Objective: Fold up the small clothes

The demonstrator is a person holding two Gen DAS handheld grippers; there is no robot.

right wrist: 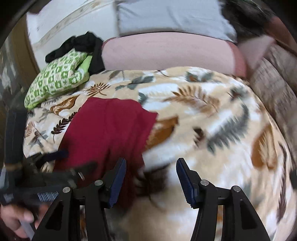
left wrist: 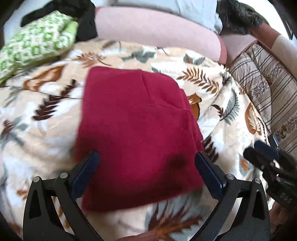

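A dark red garment (left wrist: 137, 133) lies folded into a rough rectangle on the leaf-print blanket (left wrist: 222, 111). My left gripper (left wrist: 146, 166) is open, its two blue-padded fingers hovering over the garment's near part, holding nothing. In the right wrist view the red garment (right wrist: 109, 129) lies left of centre. My right gripper (right wrist: 151, 170) is open and empty above the blanket (right wrist: 213, 129), just right of the garment's near corner. The right gripper also shows at the right edge of the left wrist view (left wrist: 263, 152), and the left gripper shows blurred at the lower left of the right wrist view (right wrist: 63, 161).
A green-and-white patterned cloth (left wrist: 37, 40) and a black garment (left wrist: 87, 20) lie at the far left. A pink cushion (left wrist: 157, 31) and a grey pillow (right wrist: 170, 16) lie behind the blanket. A striped quilt (left wrist: 269, 89) is at the right.
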